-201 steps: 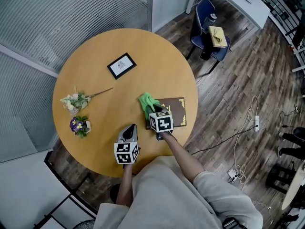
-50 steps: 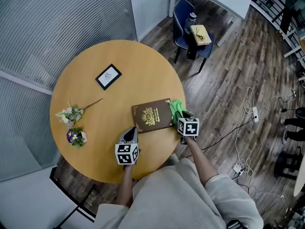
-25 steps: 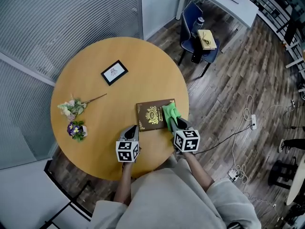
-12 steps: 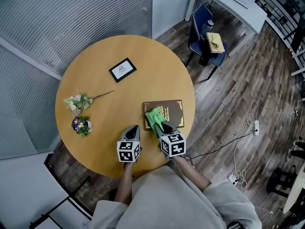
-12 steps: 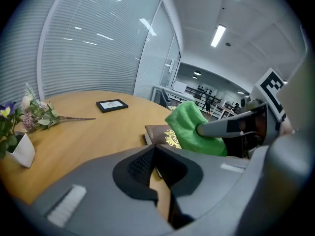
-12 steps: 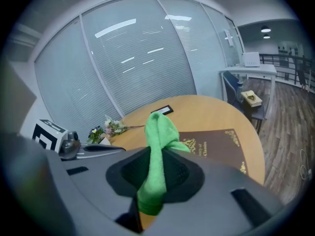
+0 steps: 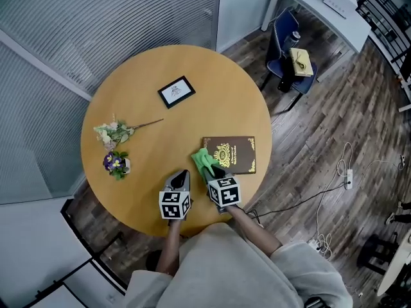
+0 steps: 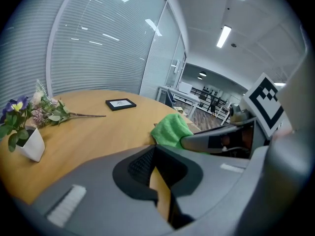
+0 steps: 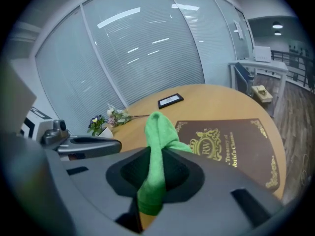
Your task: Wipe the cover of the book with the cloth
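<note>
The brown book [image 7: 231, 154] with gold print lies flat near the table's right edge, also large in the right gripper view [image 9: 236, 146]. My right gripper [image 7: 209, 171] is shut on the green cloth [image 7: 201, 160], which sits at the book's left edge, partly over bare table. The cloth [image 9: 158, 132] rises in a fold out of the shut jaws. My left gripper [image 7: 181, 174] rests just left of it, shut, with nothing held, its jaws [image 8: 158, 173] pointing across the table toward the cloth [image 8: 170, 129].
On the round wooden table [image 7: 148, 82] are a small black picture frame [image 7: 176, 91], a flower sprig [image 7: 114, 133] and a little pot of purple flowers [image 7: 116, 163] at the left. A blue chair [image 7: 290, 47] stands beyond the table, over wood flooring.
The right gripper has dragged the green cloth leftward across the book's cover, from its right edge to its left edge. The left gripper has stayed in place.
</note>
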Motion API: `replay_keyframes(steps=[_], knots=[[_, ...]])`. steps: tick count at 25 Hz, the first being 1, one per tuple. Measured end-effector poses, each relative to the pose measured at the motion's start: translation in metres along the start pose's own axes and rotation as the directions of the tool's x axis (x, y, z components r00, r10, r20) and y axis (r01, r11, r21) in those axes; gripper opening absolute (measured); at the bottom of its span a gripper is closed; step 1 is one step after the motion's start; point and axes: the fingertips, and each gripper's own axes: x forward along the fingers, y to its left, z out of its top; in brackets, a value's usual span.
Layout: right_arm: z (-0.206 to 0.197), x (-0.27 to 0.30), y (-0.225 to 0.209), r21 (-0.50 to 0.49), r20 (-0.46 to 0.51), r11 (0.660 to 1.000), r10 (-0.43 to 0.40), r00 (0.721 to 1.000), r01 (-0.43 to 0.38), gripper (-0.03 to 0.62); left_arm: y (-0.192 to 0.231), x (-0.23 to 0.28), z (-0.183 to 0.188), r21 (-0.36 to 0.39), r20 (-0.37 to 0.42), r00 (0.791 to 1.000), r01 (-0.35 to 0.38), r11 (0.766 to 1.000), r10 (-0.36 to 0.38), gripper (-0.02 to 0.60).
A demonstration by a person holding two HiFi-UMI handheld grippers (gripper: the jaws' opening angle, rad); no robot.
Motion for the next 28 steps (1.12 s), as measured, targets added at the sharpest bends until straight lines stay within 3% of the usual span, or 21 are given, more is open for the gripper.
replay_keyframes(steps=[7, 17, 28], knots=[[-0.02, 0.019, -0.012, 0.01, -0.062, 0.999, -0.029, 0.998, 0.03, 0.072, 0.003, 0.002, -0.001, -0.006, -0.008, 1.0, -0.001, 1.0, 0.001, 0.006], [-0.023, 0.015, -0.024, -0.007, -0.063, 0.999, -0.038, 0.997, 0.038, 0.072, -0.004, 0.009, -0.001, 0.002, -0.013, 1.0, 0.017, 1.0, -0.017, 0.006], [-0.026, -0.009, -0.063, 0.023, -0.046, 0.994, -0.103, 0.994, 0.104, 0.072, -0.024, 0.021, 0.001, 0.027, -0.024, 0.998, 0.06, 0.998, -0.06, 0.006]])
